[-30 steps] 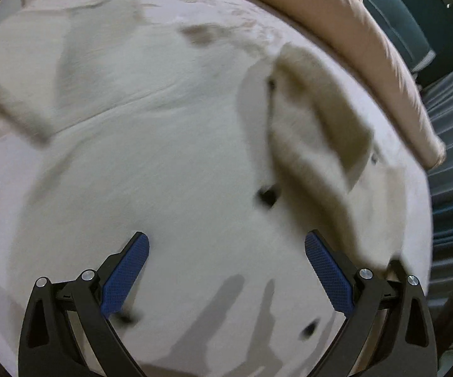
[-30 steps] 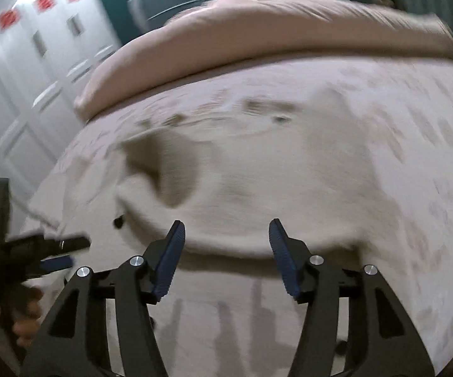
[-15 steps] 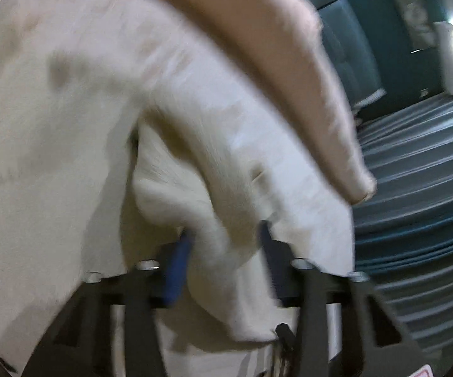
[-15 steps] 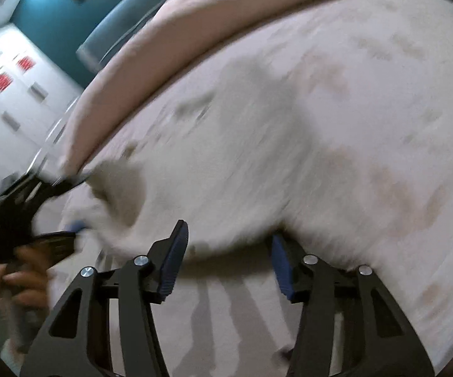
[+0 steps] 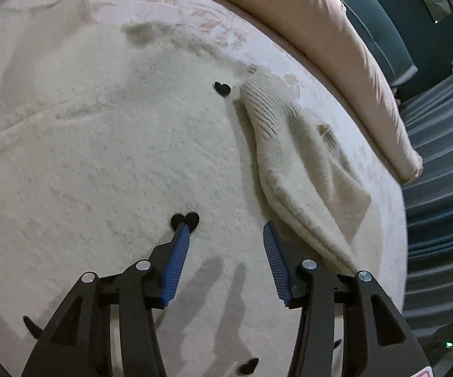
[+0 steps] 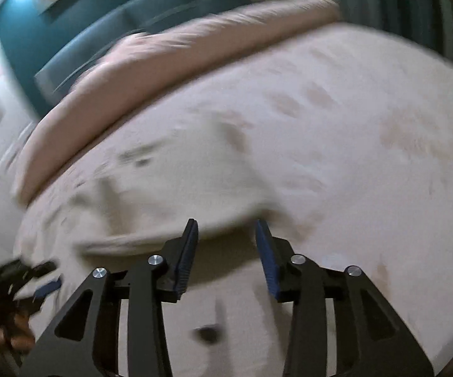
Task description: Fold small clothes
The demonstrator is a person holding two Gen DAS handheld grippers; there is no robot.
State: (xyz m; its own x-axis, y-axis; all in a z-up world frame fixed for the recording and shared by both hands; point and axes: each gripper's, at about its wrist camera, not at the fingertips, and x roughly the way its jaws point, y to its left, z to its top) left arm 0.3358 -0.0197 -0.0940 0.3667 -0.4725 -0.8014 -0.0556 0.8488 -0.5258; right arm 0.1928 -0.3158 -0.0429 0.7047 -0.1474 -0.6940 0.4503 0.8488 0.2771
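Cream sweater [image 5: 116,144] flat on bed [image 5: 195,9] — sleeve [image 5: 292,163] folded inward. Left gripper [image 5: 226,229] and right gripper [image 6: 226,224] above sweater — jaws open, empty.

The left gripper [image 5: 226,229] is hovering with blue-padded fingers [image 5: 176,260] spread over a fluffy cream sweater [image 5: 107,144]. Its ribbed-cuff sleeve [image 5: 292,163] is lying folded just right of them, near a peach duvet [image 5: 346,31].
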